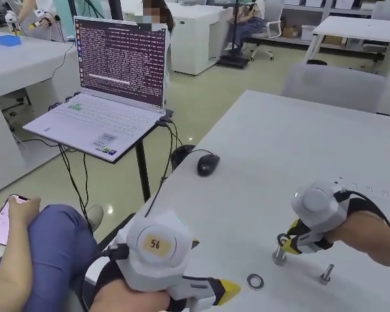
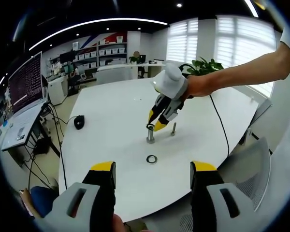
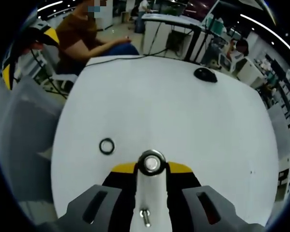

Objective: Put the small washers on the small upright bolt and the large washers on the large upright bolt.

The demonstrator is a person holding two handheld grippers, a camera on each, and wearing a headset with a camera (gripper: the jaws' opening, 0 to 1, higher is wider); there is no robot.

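Laptop (image 1: 117, 84): flat and pale, with a lit screen, on a stand left of the table.
Left gripper (image 2: 153, 169): grey with yellow tips. The jaws are wide apart and hold nothing.
Mouse (image 1: 208, 164): black and rounded, far up the table.
Table (image 1: 279, 149): white and smooth.
Loose washer (image 1: 255, 281): flat metal ring, lying just ahead of the left gripper, near the big bolt.
Big bolt (image 2: 150, 137): thick shiny metal, standing up.
Top washer (image 2: 150, 127): metal ring on the big bolt's tip.
Right gripper (image 1: 285, 244): yellow tips pinch the top washer.
Small bolt (image 1: 325, 273): thin, standing up, just right of the big bolt.
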